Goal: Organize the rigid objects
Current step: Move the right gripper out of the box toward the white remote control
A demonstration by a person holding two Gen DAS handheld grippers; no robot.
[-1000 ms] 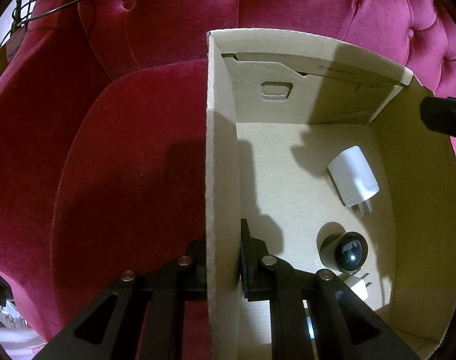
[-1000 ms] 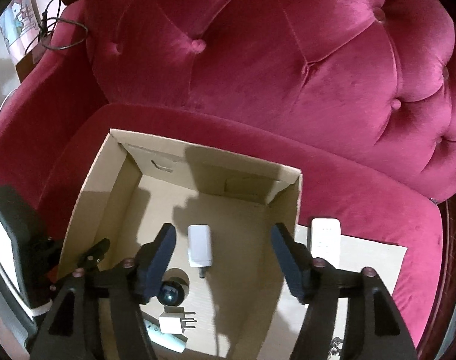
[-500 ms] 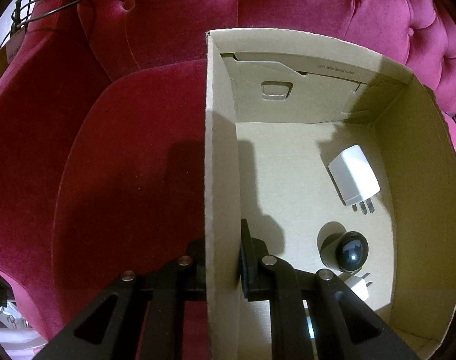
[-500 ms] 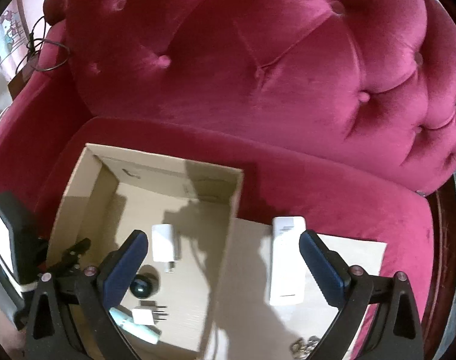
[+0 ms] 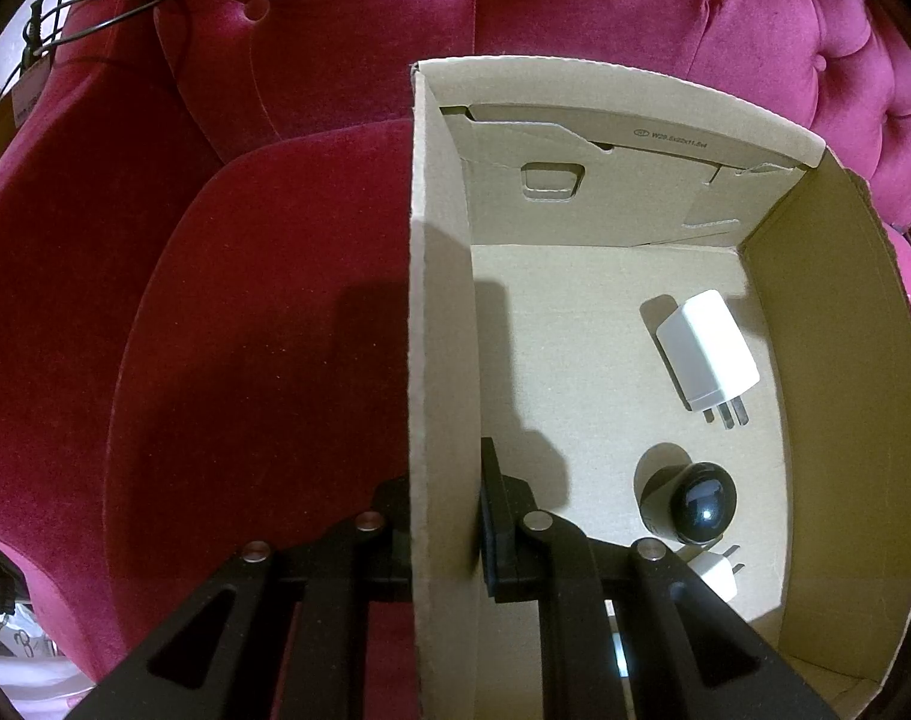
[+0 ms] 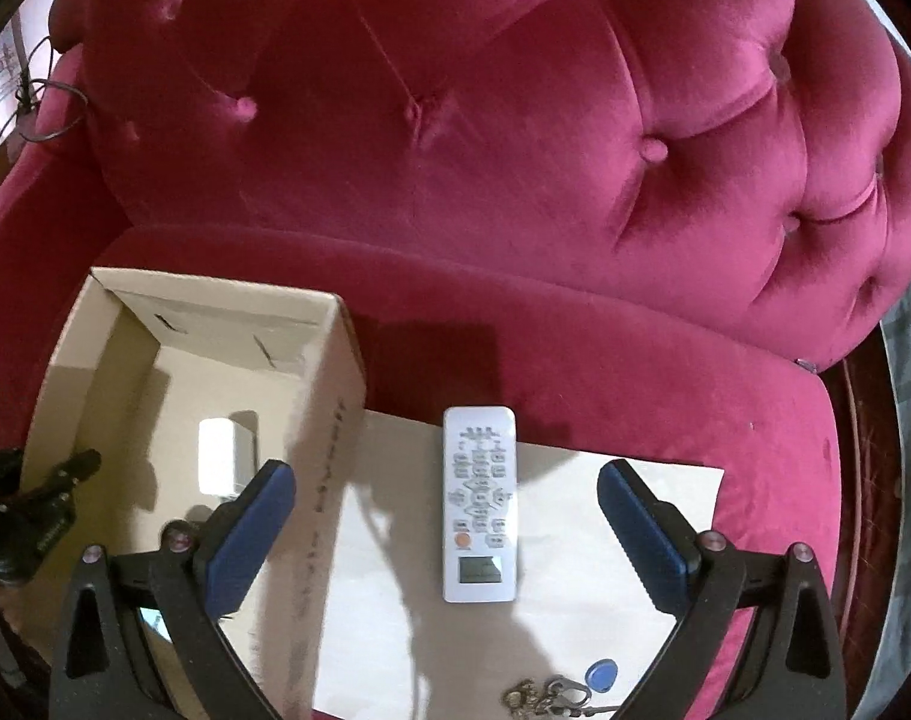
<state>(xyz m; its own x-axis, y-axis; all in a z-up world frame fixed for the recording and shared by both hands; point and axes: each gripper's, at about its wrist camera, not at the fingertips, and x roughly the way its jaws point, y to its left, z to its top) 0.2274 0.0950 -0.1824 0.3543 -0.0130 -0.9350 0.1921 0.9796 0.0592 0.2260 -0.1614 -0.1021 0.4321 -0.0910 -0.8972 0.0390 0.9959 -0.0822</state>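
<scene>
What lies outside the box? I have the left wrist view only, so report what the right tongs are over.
Observer: A white remote lies buttons-up on a flat cardboard sheet beside the box.
Operator: Give me the state of the right tongs.
Observer: The right tongs are open. The remote is framed between the fingers, with no pad on it.
Operator: List anything else on that sheet.
Observer: A key bunch with a blue fob lies at the sheet's near edge.
</scene>
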